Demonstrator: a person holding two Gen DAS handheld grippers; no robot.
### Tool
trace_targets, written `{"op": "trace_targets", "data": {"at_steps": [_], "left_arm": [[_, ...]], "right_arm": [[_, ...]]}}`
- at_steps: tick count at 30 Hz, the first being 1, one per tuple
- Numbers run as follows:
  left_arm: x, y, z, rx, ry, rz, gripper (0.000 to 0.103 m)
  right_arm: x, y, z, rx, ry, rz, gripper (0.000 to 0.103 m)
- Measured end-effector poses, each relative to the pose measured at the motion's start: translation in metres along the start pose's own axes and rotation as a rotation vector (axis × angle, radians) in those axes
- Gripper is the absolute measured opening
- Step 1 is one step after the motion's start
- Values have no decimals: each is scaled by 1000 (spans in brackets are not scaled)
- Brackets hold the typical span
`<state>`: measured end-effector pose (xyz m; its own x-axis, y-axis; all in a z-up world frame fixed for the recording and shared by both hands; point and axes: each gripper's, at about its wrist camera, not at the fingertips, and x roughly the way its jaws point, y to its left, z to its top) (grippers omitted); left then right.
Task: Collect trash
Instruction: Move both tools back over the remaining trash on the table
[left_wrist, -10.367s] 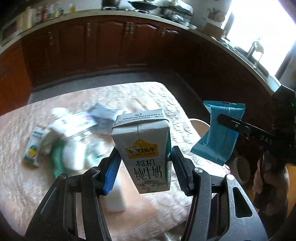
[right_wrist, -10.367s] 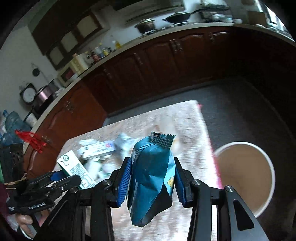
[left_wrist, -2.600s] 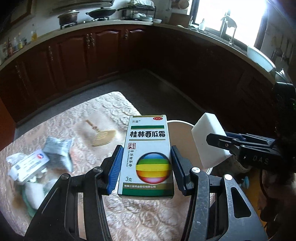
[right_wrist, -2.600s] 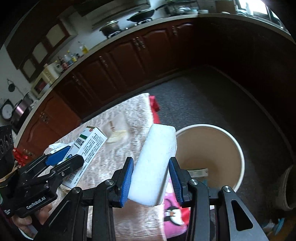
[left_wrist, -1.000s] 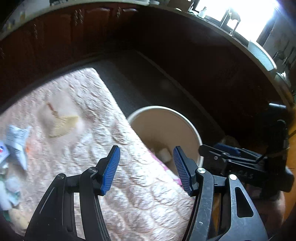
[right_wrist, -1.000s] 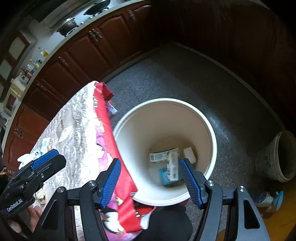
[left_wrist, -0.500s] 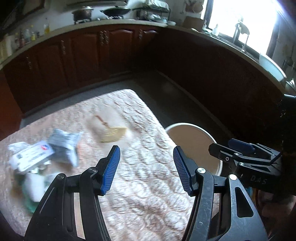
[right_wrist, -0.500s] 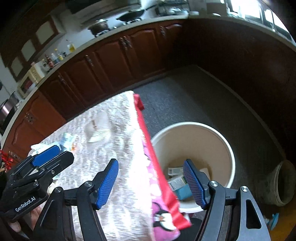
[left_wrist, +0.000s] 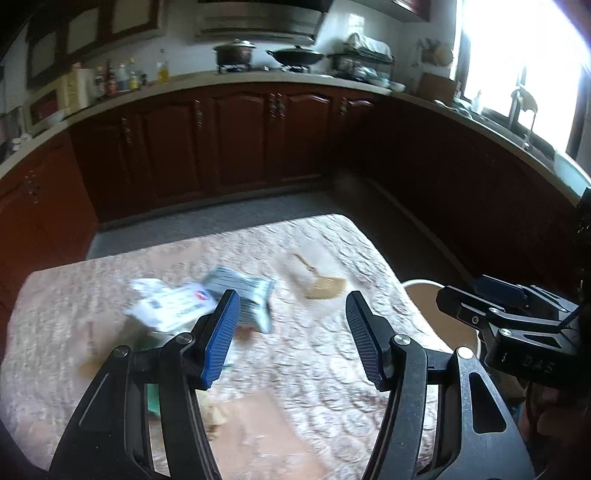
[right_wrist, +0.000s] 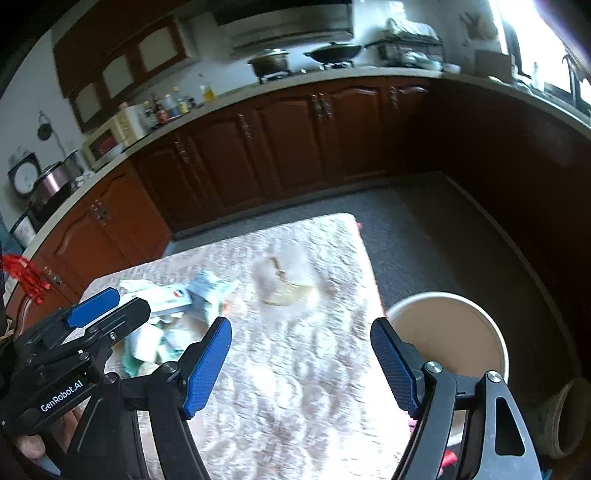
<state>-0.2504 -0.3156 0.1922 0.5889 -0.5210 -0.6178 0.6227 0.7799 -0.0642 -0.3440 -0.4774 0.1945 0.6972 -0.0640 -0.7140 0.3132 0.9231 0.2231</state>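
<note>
My left gripper (left_wrist: 291, 339) is open and empty above the table (left_wrist: 332, 354). My right gripper (right_wrist: 301, 365) is open and empty, and shows in the left wrist view (left_wrist: 491, 295) at the right. Trash lies on the table's left half: a white flat box (left_wrist: 173, 308) (right_wrist: 168, 295), a silvery wrapper (left_wrist: 243, 291) (right_wrist: 208, 291), crumpled tissues and green scraps (right_wrist: 147, 347). A clear bag with a tan piece (left_wrist: 317, 280) (right_wrist: 288, 288) lies farther right. The cream bin (right_wrist: 447, 343) (left_wrist: 432, 306) stands on the floor off the table's right edge.
Dark wood cabinets (left_wrist: 236, 140) and a counter with pots ring the room. Grey floor (right_wrist: 443, 240) lies beyond the table. A small round pot (right_wrist: 569, 417) sits on the floor right of the bin. The left gripper shows in the right wrist view (right_wrist: 92, 321).
Both grippers dropped their items, a medicine box and a white block, into the bin about a second ago, opened, and have swung back up over the table toward the trash pile.
</note>
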Motion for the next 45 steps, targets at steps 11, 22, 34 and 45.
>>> {"op": "trace_targets", "data": {"at_steps": [11, 22, 34, 45], "left_arm": [[-36, 59, -2, -78, -74, 64, 58], [-54, 106, -12, -154, -92, 88, 59], [-61, 132, -23, -198, -90, 112, 59], [-51, 161, -36, -239, -23, 110, 58]], "right_arm": [[6, 72, 9, -121, -34, 47, 77], [9, 108, 8, -191, -54, 61, 81], [12, 122, 10, -204, -62, 78, 81], [22, 113, 9, -187, -25, 67, 82]]}}
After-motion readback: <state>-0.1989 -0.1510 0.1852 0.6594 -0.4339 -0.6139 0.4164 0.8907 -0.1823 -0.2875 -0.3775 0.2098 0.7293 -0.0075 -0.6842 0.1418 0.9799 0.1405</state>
